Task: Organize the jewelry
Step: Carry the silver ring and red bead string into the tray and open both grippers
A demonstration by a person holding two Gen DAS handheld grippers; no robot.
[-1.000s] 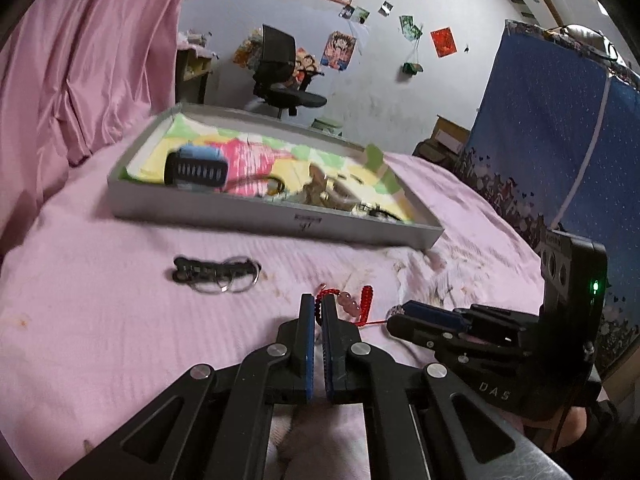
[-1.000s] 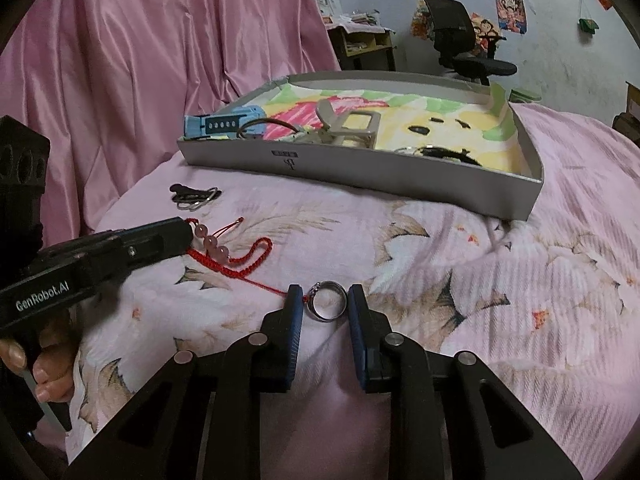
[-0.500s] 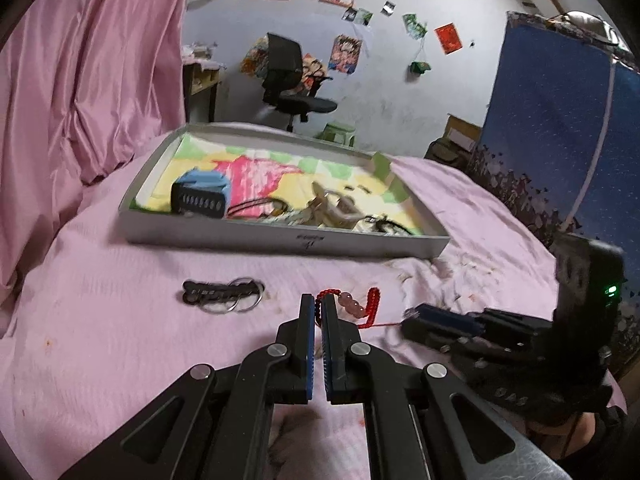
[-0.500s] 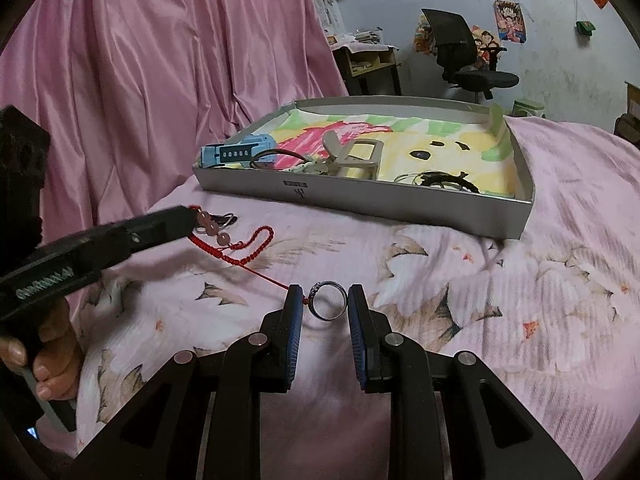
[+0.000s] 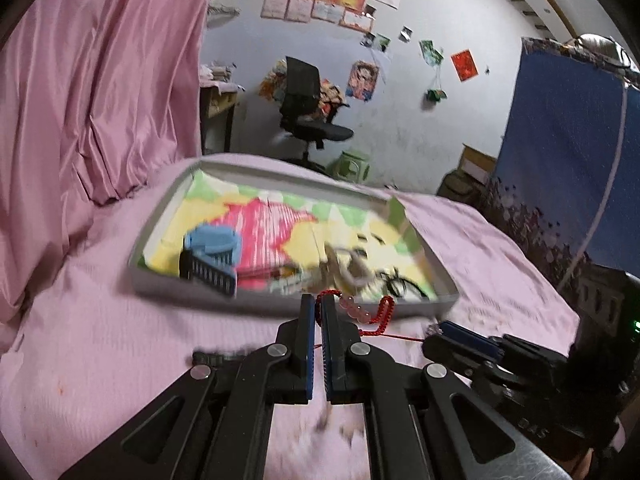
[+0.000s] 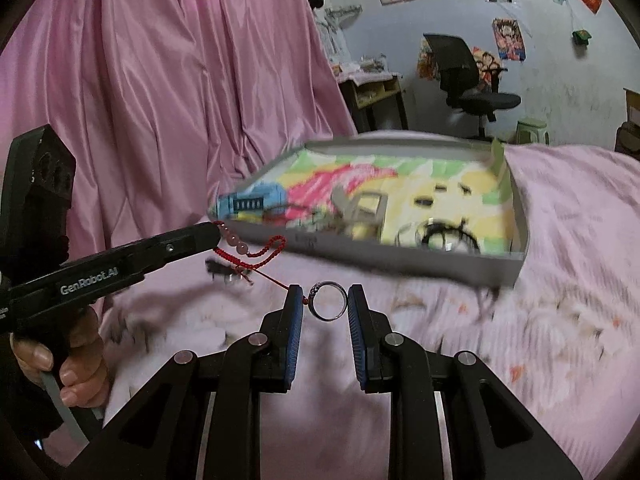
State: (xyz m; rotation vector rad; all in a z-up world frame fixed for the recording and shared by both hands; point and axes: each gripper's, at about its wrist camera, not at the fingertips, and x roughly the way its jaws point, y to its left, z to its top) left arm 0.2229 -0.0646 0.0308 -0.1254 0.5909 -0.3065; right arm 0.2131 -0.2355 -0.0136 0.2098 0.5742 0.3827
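My left gripper (image 5: 318,300) is shut on a red cord bracelet (image 5: 376,312) with pink beads and holds it in the air in front of the tray; it shows in the right wrist view (image 6: 256,248) hanging from the left gripper's tip (image 6: 212,230). My right gripper (image 6: 326,294) is shut on a silver ring (image 6: 328,306), which a thin red cord joins to the bracelet. The grey tray (image 6: 420,258) with a colourful liner lies on the pink bed beyond both grippers and holds several pieces.
A blue watch-like item (image 5: 214,250) and black bands (image 6: 448,236) lie in the tray. A dark keyring piece (image 6: 224,270) lies on the bedspread below the bracelet. A pink curtain (image 6: 160,80) hangs at the left; an office chair (image 5: 308,112) stands behind.
Both grippers have risen off the bed and moved toward the tray, carrying the bracelet and ring. The keyring piece stays on the bed.
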